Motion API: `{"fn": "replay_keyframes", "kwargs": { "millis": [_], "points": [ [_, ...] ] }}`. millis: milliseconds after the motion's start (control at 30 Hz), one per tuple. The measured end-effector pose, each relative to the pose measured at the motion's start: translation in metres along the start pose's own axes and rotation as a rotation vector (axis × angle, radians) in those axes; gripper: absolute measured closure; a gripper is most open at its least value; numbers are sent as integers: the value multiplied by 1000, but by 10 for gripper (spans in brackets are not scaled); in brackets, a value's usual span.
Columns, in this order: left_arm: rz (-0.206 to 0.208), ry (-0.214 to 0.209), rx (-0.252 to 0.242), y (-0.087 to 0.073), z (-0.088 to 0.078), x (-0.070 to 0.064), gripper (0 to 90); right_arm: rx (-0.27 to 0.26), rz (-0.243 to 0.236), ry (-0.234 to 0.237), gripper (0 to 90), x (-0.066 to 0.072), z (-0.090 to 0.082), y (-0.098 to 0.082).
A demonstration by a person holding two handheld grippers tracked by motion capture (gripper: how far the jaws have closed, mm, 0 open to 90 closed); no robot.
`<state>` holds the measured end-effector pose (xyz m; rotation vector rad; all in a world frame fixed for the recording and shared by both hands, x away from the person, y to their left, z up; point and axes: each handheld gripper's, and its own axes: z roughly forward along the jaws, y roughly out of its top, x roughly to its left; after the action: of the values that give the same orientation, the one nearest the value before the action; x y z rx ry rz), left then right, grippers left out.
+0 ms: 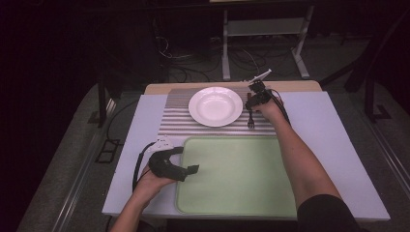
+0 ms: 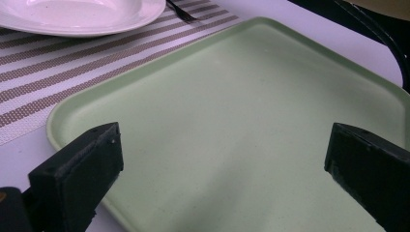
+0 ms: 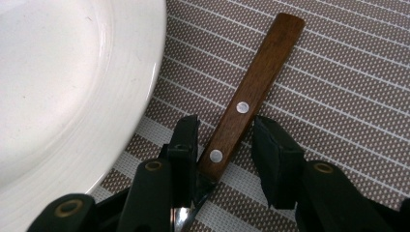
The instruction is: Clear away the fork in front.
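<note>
Left claw [image 1: 192, 169] hangs over the near-left corner of a pale green tray [image 1: 241, 193], its two blocky black jaws spread wide with nothing between them; in the left gripper view the same claw [image 2: 220, 164] frames the tray [image 2: 251, 111], whose matte, faintly speckled surface has a low raised rim and rounded corners. The left hand [image 1: 147, 186] grips the tool from below, forearm coming in from the bottom edge, with a black cable looping out to the left. Beyond the tray lies a placemat [image 1: 176, 113] woven in fine brown and white stripes, and on it sits a round, glossy white plate [image 1: 215, 106] with a broad rim. Just right of the plate, the right claw [image 1: 251, 107] points down at the mat, the right arm stretched forward across the white desk [image 1: 333, 125] and the wrist bent downward. In the right gripper view that claw [image 3: 225, 145] straddles the handle of a fork [image 3: 241, 108], which lies flat on the mat just beside the plate [image 3: 72, 96]: a smooth, flat wooden handle with two metal rivets. One jaw touches the handle's side, the other stands slightly off, so the jaws are parted and not clamped. The fork's metal end is mostly hidden under the jaws there; its tines [image 1: 251, 123] show dark and small from above.
</note>
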<state>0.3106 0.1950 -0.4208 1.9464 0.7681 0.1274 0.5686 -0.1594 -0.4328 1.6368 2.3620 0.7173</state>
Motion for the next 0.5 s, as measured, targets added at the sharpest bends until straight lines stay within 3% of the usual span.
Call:
{"fn": "replay_keyframes", "kwargs": {
  "millis": [500],
  "points": [
    [4,-4,1,0,0,-1,0,70,-7,-25,665,-3,-2,5]
  ]
}}
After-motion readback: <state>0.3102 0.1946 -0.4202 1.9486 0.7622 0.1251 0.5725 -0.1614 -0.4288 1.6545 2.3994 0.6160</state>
